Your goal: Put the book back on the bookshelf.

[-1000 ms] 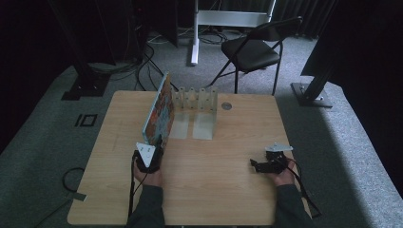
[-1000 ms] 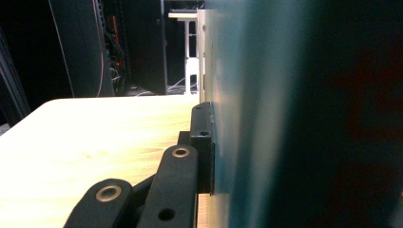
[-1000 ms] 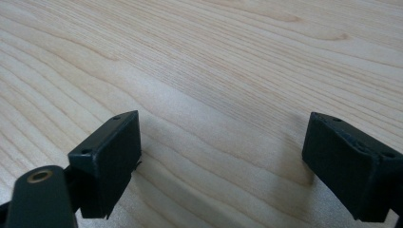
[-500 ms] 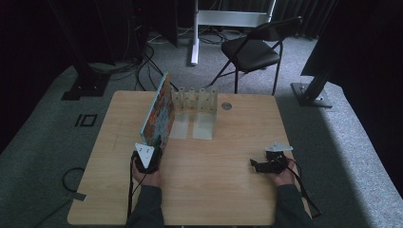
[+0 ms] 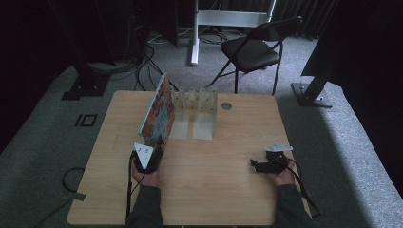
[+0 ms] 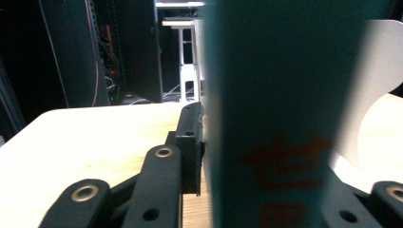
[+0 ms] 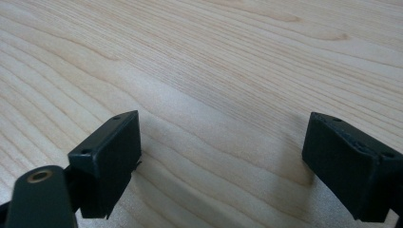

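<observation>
The picture book point(image 5: 158, 113) is standing on edge at the left of the white slotted rack point(image 5: 196, 100), toward the far middle of the worktop point(image 5: 228, 190). I am clamping its near end in the left hand-held gripper point(image 5: 153, 153); its teal spine point(image 6: 275, 118) is sitting between the jaws. The right hand-held gripper point(image 5: 259, 166) is lying near right, jaws spread, holding nothing. If my grip is slipping, I judge the book could topple sideways.

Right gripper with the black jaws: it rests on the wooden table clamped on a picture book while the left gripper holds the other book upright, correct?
Not quite. The right gripper is open and holds nothing: the right gripper view shows bare wooden table between its jaws. The left gripper does hold the colourful picture book upright, beside the white slotted rack.
</observation>
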